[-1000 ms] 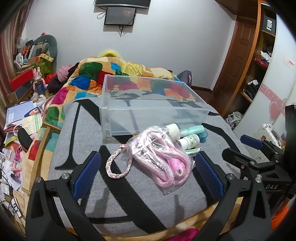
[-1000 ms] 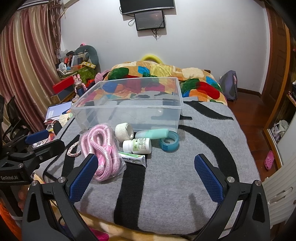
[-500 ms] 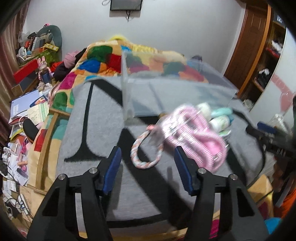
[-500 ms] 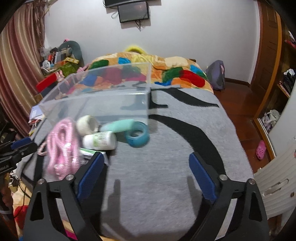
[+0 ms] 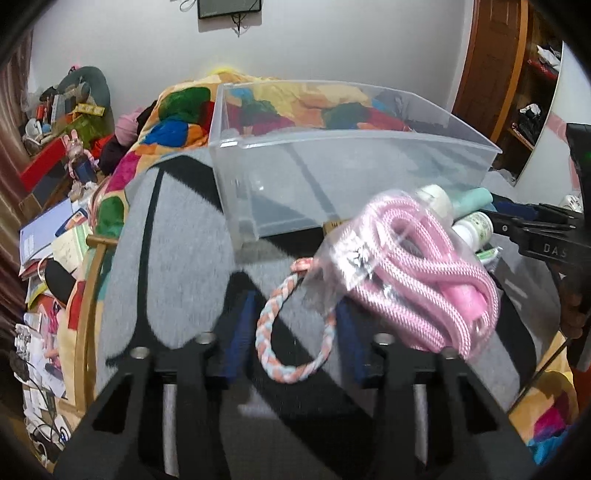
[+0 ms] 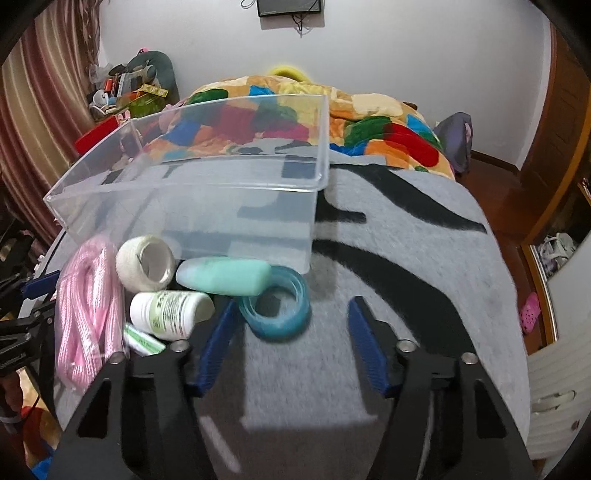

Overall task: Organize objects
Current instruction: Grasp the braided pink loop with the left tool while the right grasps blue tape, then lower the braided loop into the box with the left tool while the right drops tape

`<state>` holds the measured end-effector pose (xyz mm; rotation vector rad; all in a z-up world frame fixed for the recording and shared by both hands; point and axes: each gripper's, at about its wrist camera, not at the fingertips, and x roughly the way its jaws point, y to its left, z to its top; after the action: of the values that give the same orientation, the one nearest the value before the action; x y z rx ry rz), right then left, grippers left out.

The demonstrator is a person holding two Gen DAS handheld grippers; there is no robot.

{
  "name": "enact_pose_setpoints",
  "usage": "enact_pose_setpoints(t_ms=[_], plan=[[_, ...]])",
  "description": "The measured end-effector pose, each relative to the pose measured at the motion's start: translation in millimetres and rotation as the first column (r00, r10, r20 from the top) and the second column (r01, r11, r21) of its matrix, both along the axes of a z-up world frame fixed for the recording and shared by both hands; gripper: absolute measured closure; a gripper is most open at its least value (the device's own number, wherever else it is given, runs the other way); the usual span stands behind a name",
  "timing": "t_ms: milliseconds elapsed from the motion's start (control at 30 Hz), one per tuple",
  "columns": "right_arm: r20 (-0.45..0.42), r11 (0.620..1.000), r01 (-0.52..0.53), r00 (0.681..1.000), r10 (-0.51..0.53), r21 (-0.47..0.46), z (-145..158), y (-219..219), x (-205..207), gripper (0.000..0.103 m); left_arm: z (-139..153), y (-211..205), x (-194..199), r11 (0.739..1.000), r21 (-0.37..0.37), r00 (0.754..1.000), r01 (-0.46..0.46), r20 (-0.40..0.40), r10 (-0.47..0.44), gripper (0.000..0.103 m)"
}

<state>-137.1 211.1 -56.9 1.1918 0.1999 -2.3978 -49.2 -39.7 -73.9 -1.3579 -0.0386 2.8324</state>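
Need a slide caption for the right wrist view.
Open right gripper approaching a teal tape roll beside the empty clear bin.

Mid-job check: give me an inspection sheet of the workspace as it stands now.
Surface: grey blanket with black stripes.
Job's things: clear bin, nothing seen inside; in front, bagged pink rope, braided loop, gauze roll, mint tube, white bottle, teal tape ring.
Clutter: papers on the floor.
Grippers: left gripper open around the loop; right gripper open near the tape.
Cables: nothing seen.
Surroundings: colourful quilt, wall screen.
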Motion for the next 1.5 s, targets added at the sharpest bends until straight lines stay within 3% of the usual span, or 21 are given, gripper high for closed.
enact_pose_setpoints(t_ms=[33,100,467,867,967,1100,1500], plan=[[0.012,1.000,-0.008,1.000,0.008,-0.009,-1,-1,-1,0.061,0,-1,0,1.000,0.003,1.000,-0.001,-0.004,0.001,0.075],[0.025,0.999,-0.017,1.000,0.018,-0.028,-2,-2,-1,0.067,1,-4,1,1.000,0.015,1.000,-0.008,-0.009,0.008,0.093],[0.000,0.997,0.046,0.999,-0.046,-0.057,12,30,34,0.067,29,-29,36,0.995,0.042,0.993,-0.085,-0.073,0.088,0.093],[-0.157,0.988,0.009,0.987,-0.034,-0.155,84,23,36,0.067,87,-21,12,0.995,0.093,0.977,-0.024,-0.211,0.043,0.093],[-0.187,0.987,0.005,0.982,-0.036,-0.163,96,10,26,0.067,93,-21,-10,0.991,0.134,0.979,0.011,-0.204,0.017,0.093],[-0.174,0.986,0.021,0.983,-0.050,-0.167,98,-7,4,0.067,93,-19,-38,0.991,0.129,0.983,0.020,-0.185,0.004,0.093],[-0.044,0.996,-0.018,0.999,0.014,-0.087,61,-49,-56,0.067,68,-10,-106,0.993,0.109,0.998,0.038,-0.051,-0.032,0.093]])
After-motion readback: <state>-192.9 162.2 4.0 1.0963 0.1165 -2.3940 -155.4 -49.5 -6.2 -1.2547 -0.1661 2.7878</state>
